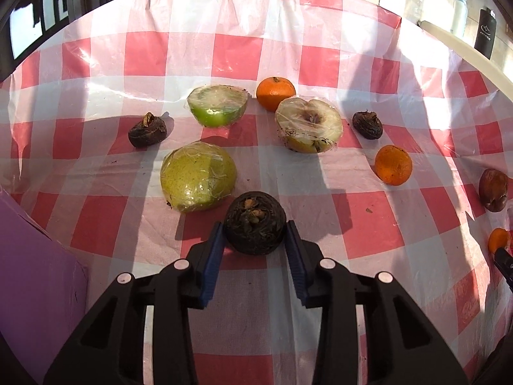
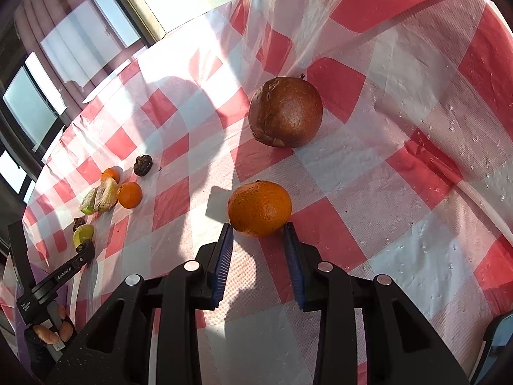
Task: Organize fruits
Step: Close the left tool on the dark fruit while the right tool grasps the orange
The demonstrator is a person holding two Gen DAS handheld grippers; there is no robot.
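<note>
Left gripper (image 1: 255,235): jaws drawn in on a dark water chestnut (image 1: 255,226), blue pads bearing on both its flanks; it sits at the very tips, tuft upward, roughly round with no long axis to speak of.

Right gripper (image 2: 258,229): jaws likewise closed on a mandarin (image 2: 259,208), gripped at the fingertips, low on the fruit's sides (most of the fruit stands beyond the tips).

Just ahead-left of the left fingers lies a wrapped green pear half (image 1: 198,176), near enough to be clipped by a leftward swing. Ahead-right is bare checked tablecloth (image 1: 368,224), the freer path. Ahead of the right fingers sits a brown round fruit (image 2: 285,112), apart from the mandarin.

Farther from the left fingers: a second water chestnut (image 1: 147,130) to the left, a wrapped green half (image 1: 218,106), a cut apple half (image 1: 309,125), two more mandarins and another chestnut to the right. In my judgement each like kind wants grouping; the near table edge lies behind both grippers, out of view.
</note>
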